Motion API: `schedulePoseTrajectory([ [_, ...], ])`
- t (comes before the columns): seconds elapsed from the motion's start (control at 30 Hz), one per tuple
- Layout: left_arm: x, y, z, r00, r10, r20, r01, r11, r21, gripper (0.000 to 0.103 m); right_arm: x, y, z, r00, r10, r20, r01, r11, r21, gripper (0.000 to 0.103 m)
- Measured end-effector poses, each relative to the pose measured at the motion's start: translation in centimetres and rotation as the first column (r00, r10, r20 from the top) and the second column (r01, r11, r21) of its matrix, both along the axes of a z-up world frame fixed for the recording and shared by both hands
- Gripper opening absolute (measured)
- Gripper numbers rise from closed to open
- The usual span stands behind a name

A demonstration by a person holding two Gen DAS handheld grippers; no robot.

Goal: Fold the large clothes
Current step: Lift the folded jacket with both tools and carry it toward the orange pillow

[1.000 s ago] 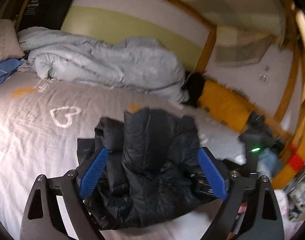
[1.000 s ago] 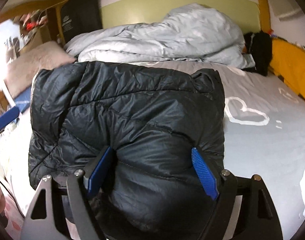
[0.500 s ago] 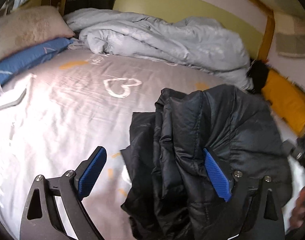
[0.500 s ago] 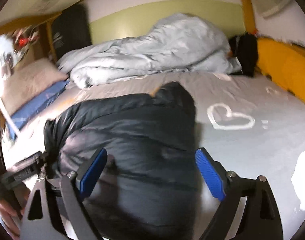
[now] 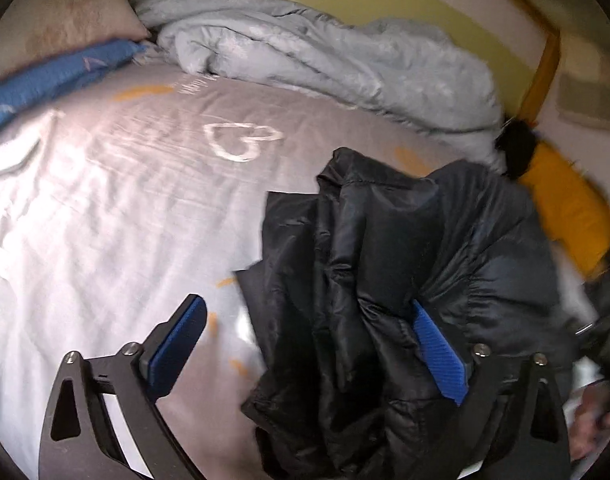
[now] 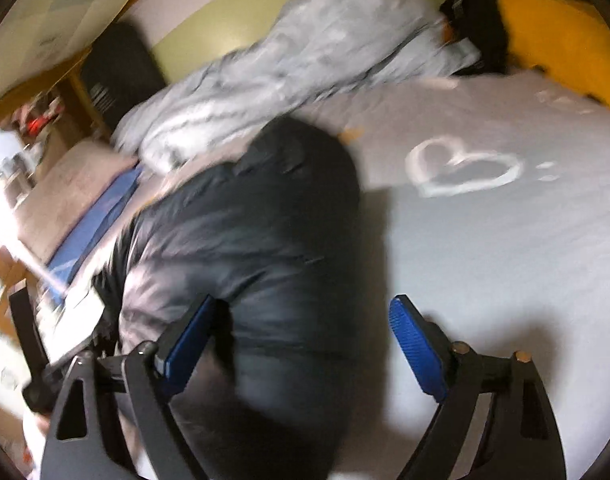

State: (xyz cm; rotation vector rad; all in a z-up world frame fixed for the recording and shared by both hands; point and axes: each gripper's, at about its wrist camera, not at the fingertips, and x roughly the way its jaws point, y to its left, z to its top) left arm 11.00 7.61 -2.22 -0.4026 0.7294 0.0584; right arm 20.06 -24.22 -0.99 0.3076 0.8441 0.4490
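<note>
A black puffer jacket lies bundled on the grey bed sheet. In the left wrist view my left gripper is open; its right finger is against the jacket's folds and its left finger is over bare sheet. In the right wrist view the jacket fills the lower left, blurred. My right gripper is open, with its left finger over the jacket and its right finger over the sheet.
A crumpled light grey duvet lies along the headboard. Pillows are at the far left. A yellow cushion and a small black item sit at the right. A white heart print marks the sheet.
Both grippers have let go of the jacket and pulled back. The left gripper has swung left and the right gripper has swung right, so the bundle sits off to one side in each view.
</note>
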Motion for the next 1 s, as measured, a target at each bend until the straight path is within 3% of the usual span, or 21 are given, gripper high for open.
schedulePoseTrajectory([
  [0.1,-1.2,0.2,1.7,0.996,-0.022,0.090,0.029,0.997,-0.078,0.094,-0.3,1.0,-0.6,1.000,-0.008,0.000,0.008,1.000,-0.015,0.081],
  [0.17,-2.1,-0.4,3.2,0.985,-0.064,0.160,0.076,0.995,-0.069,0.095,-0.8,1.9,-0.2,0.999,-0.019,0.029,0.021,0.998,-0.063,0.081],
  [0.23,-2.5,-1.5,4.2,0.980,-0.105,0.167,0.113,0.993,-0.036,0.095,-1.3,2.9,0.4,0.998,-0.016,0.062,0.025,0.990,-0.140,0.080],
  [0.33,-1.9,-2.7,3.8,0.989,-0.111,0.102,0.110,0.994,0.018,0.098,-1.8,4.3,0.8,0.996,-0.021,0.084,0.042,0.966,-0.254,0.080],
  [0.43,-0.1,-3.1,1.3,0.997,-0.072,-0.040,0.076,0.991,0.106,0.102,-2.1,4.8,0.8,0.995,-0.022,0.094,0.048,0.955,-0.293,0.080],
  [0.57,0.7,-1.6,-1.5,0.995,0.002,-0.101,0.002,0.999,0.035,0.103,-2.0,4.8,0.9,0.997,-0.002,0.077,0.026,0.948,-0.317,0.081],
  [0.67,0.9,-2.7,-2.4,0.994,0.013,-0.108,0.001,0.992,0.129,0.103,-1.5,5.5,0.6,0.998,0.003,0.061,0.020,0.932,-0.361,0.081],
  [0.73,1.1,-3.0,-2.8,0.993,0.026,-0.117,-0.008,0.988,0.154,0.103,-1.0,5.9,0.0,0.999,-0.002,0.050,0.021,0.926,-0.377,0.082],
  [0.9,1.9,-2.1,-3.6,0.986,0.007,-0.165,0.003,0.998,0.061,0.103,0.2,5.2,-2.1,1.000,-0.020,-0.003,0.018,0.943,-0.332,0.084],
  [1.0,1.5,-1.5,-3.4,0.991,-0.020,-0.135,0.021,1.000,0.005,0.103,0.3,4.6,-2.1,1.000,-0.011,-0.027,0.002,0.957,-0.290,0.085],
])
